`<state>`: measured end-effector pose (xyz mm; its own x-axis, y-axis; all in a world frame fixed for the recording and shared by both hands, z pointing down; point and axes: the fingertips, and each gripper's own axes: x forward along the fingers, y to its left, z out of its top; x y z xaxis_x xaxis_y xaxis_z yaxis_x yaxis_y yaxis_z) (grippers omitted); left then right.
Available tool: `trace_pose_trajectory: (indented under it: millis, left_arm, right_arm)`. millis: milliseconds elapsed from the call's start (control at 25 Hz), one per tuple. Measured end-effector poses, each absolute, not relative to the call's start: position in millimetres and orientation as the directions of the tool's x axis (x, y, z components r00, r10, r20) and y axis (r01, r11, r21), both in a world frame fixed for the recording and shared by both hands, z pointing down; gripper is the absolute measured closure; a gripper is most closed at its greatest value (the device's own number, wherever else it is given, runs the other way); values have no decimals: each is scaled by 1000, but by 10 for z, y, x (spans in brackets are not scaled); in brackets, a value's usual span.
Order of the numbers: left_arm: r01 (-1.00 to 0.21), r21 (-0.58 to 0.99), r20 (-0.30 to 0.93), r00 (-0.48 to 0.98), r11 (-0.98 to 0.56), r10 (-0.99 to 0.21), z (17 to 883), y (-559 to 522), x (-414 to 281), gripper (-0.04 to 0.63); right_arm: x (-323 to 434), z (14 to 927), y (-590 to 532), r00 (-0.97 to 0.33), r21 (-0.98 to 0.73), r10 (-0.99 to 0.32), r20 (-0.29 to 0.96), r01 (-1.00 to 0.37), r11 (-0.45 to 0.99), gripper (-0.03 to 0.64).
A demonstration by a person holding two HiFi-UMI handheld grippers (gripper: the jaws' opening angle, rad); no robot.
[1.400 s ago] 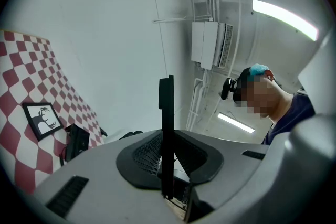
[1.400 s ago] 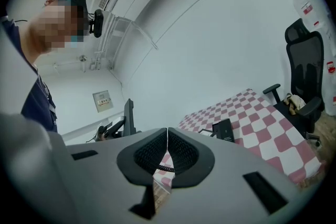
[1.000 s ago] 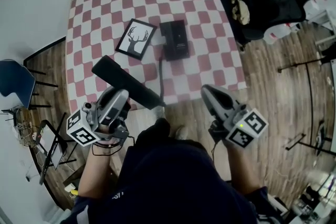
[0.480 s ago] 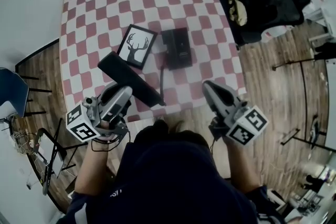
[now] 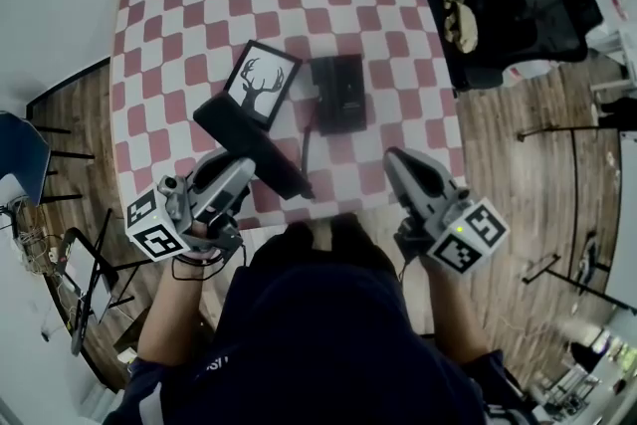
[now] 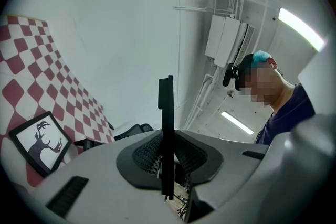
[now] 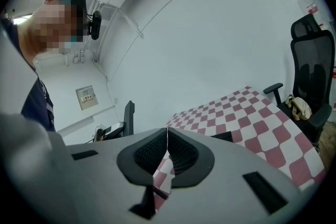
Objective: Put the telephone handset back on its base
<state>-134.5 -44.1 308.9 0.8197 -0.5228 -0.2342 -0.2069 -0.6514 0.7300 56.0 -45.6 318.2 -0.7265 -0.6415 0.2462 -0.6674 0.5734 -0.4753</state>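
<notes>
Left gripper (image 5: 237, 180): closed on the telephone handset (image 5: 249, 144). In the left gripper view the handset is seen edge-on as a thin black bar, clamped upright between the two pads (image 6: 146, 157), which are set narrow.
Right gripper (image 5: 398, 164): held above the counter's near edge, toward the near right corner. Its jaws are pressed together and nothing is held between them.
Telephone handset: carried over the near left part of the counter (image 5: 189, 5) and laid slantwise. One end is pointed at the near edge, the other is brought just beside the near corner of the picture frame (image 5: 261, 82). It is kept apart from the base (image 5: 338, 93).
Base: laid flat about the middle of the counter, slightly toward the right edge. Its top is left uncovered.
Cord (image 5: 304, 146): seen as a dark line between the base's near left side and the handset's near end.
Picture frame: a black frame with a deer silhouette, set at an angle just beside the base, on the side toward the left edge.
Counter: covered with a red-and-white checked cloth.
Office chair (image 5: 528, 10): a black chair, stood on the wooden floor (image 5: 518, 174) beyond the counter's right edge, near the far right corner.
</notes>
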Motion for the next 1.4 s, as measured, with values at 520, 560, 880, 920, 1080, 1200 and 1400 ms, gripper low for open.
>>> trace_pose_trajectory:
  millis: [520, 560, 880, 920, 1080, 1200, 1400]
  left_arm:
    - [-300, 733, -110, 833, -610, -542, 3436, -810, -895, 505]
    - [-307, 735, -98, 834, -605, -543, 3482, -855, -865, 505]
    - [-350, 744, 9, 857, -569, -516, 3919, -1173, -632, 505]
    - [-353, 746, 19, 859, -565, -511, 3975, -1208, -604, 505]
    - [-356, 759, 55, 870, -545, -491, 4194, -1323, -493, 505]
    - [-351, 767, 77, 882, -537, -465, 4338, -1392, -412, 505]
    - [-333, 784, 100, 901, -525, -422, 4560, -1509, -326, 505]
  right_arm:
    - [877, 3429, -982, -804, -525, -539, 253, -582, 621, 600]
    - [911, 3460, -1025, -808, -530, -531, 256, -576, 622, 600]
    - [1088, 3748, -1282, -833, -568, -472, 289, -546, 616, 600]
    - [1098, 3787, -1302, -835, -572, -465, 293, -543, 615, 600]
    - [1152, 3938, -1368, -839, -586, -444, 315, -540, 604, 600]
    - [1176, 4022, -1404, -839, -593, -435, 327, -540, 597, 600]
    - [1188, 4159, -1426, -838, -605, -419, 350, -543, 582, 600]
